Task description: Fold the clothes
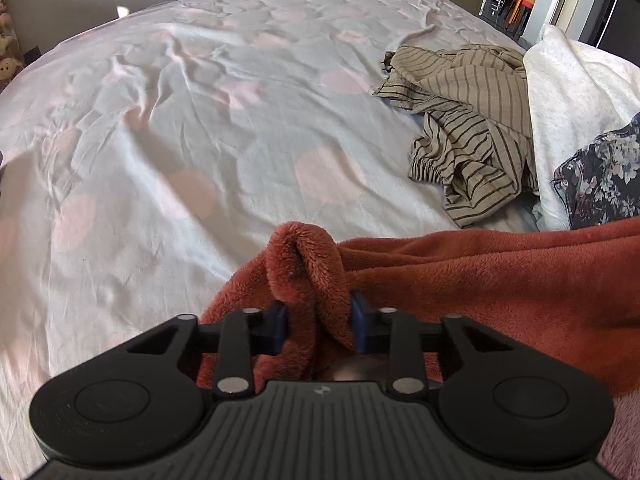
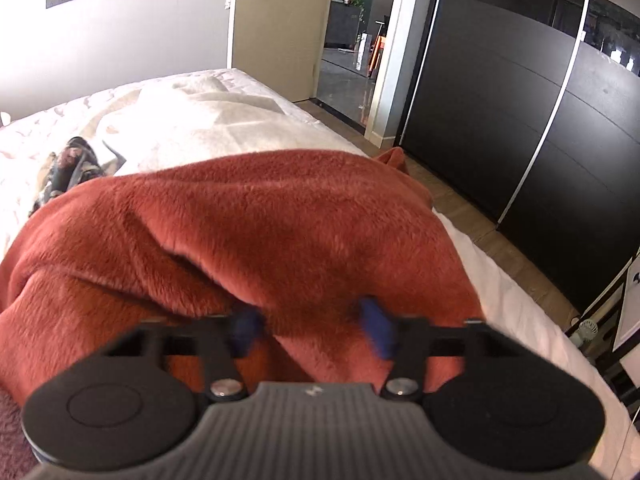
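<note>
A rust-red fleece garment (image 1: 480, 272) lies bunched on the bed's near side. In the left wrist view my left gripper (image 1: 320, 326) is shut on a rolled fold of it, which stands up between the blue pads (image 1: 360, 324). In the right wrist view the same fleece (image 2: 260, 220) spreads in a wide mound, and my right gripper (image 2: 312, 330) is shut on a thick bunch of its near edge. That view is slightly blurred. Fabric hides both grippers' fingertips.
A striped tan garment (image 1: 468, 120), a white one (image 1: 568, 92) and a dark floral one (image 1: 600, 176) lie crumpled at the right on the pale dotted sheet (image 1: 160, 140). The bed edge (image 2: 500, 280), a dark wardrobe (image 2: 500, 100) and an open doorway (image 2: 348, 60) are to the right.
</note>
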Tool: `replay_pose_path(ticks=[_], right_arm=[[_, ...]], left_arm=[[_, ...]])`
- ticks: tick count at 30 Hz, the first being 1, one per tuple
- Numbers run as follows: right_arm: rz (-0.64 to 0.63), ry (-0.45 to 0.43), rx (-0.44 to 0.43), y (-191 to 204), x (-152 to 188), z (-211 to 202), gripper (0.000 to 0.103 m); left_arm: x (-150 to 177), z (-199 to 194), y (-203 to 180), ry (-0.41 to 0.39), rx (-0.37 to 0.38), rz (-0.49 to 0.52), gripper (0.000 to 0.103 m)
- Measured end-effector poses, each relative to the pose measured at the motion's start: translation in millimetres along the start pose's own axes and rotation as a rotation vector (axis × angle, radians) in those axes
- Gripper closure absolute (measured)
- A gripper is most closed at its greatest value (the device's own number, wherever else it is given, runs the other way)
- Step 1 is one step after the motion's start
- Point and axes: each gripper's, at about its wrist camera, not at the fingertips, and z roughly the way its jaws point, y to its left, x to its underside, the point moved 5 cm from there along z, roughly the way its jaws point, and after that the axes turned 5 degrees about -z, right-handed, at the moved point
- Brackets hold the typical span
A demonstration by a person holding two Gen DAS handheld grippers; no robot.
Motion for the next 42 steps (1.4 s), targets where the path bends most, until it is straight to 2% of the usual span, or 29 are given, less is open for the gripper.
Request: replay_pose_path(ticks=[1,2,7,11,15,19,22,26,28,30,32,35,38,40,42], right_arm=[[0.012,-0.015,0.011,0,-6,-3,0.09],[0.024,-0.029,0.022,-1,-11,-5,0.092],[-0.032,-0.223,0.073,11,-59,-48,0.095],[-0.083,-0.366,0.015,39,-111,-88,0.096],[-0.172,-0.506,-0.107,97,-158,-135,0.096],[-0.263,-0.635,-0.244,163,-192,-185,0.096],[-0.272,-0.709,-0.359,208,-218,-219,0.096],[-0.323,-0.835,-0.492,260,-236,-276,0.096],[-0.363,-0.864,-0.602,287,-238,-302,0.097],[-0.409,-0.865,-0.677,320,-233,-316,0.096],[-0.448,-0.819,-0.723,356,-229,-304,0.096],[-0.488,-0.678,-0.768,410,-221,-253,0.096],[-0.495,-0.467,-0.791,458,-196,-183,0.096],[-0.501,-0.317,-0.791,486,-173,-139,0.095],[-0.51,-0.218,-0.762,503,-148,-103,0.091]], left_arm=[[-2,-1,-1,-0.005,0.007,0.008,0.089],[-4,-2,-1,-0.008,0.013,0.007,0.089],[-17,-20,-3,-0.053,0.045,-0.011,0.092],[-32,-51,2,-0.131,0.07,-0.029,0.093],[-47,-92,17,-0.224,0.103,-0.062,0.093],[-64,-146,50,-0.347,0.099,-0.107,0.093],[-77,-193,85,-0.434,0.069,-0.134,0.093],[-87,-255,132,-0.533,0.006,-0.158,0.093],[-85,-279,155,-0.562,-0.037,-0.165,0.093],[-79,-297,175,-0.568,-0.073,-0.172,0.092],[-69,-300,195,-0.539,-0.105,-0.18,0.091],[-47,-283,224,-0.452,-0.157,-0.198,0.089],[-24,-257,254,-0.368,-0.208,-0.233,0.089],[-8,-241,272,-0.319,-0.231,-0.261,0.089],[4,-230,285,-0.279,-0.225,-0.288,0.089]])
